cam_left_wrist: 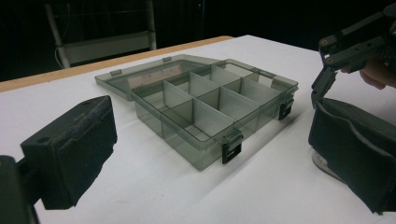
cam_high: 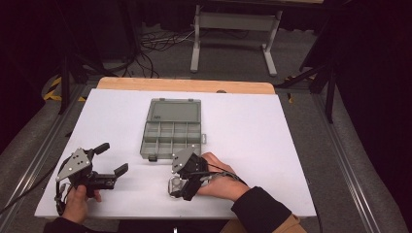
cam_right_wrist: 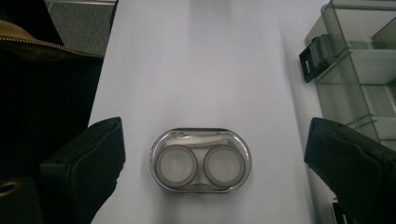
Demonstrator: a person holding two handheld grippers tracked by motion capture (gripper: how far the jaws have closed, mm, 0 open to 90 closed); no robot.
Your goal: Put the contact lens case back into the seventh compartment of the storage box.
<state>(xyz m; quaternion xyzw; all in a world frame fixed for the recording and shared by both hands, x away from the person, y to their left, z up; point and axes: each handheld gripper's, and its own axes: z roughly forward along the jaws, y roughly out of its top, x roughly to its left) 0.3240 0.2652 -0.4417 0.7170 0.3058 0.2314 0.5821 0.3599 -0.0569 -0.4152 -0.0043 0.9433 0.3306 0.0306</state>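
Observation:
A clear oval contact lens case [cam_right_wrist: 200, 160] with two round wells lies flat on the white table [cam_right_wrist: 196, 60]. My right gripper [cam_right_wrist: 215, 144] hangs open above it, one black jaw on each side and neither touching it. In the high view the right gripper [cam_high: 179, 186] points down over the case [cam_high: 173, 187] near the table's front edge. A smoky grey compartment box [cam_high: 172, 128] sits mid-table with its lid laid open at the back. My left gripper [cam_high: 112, 158] is open at the front left, aimed at the box [cam_left_wrist: 201, 102], with nothing between its pads [cam_left_wrist: 79, 144].
The box's two black latches [cam_left_wrist: 232, 148] face the front. All its compartments look empty. A wooden edge [cam_high: 184, 85] runs along the table's far side. Beyond it stand a white metal frame [cam_high: 233, 34] and floor cables [cam_high: 155, 41]. A dark sleeve [cam_high: 257, 208] reaches in from the front.

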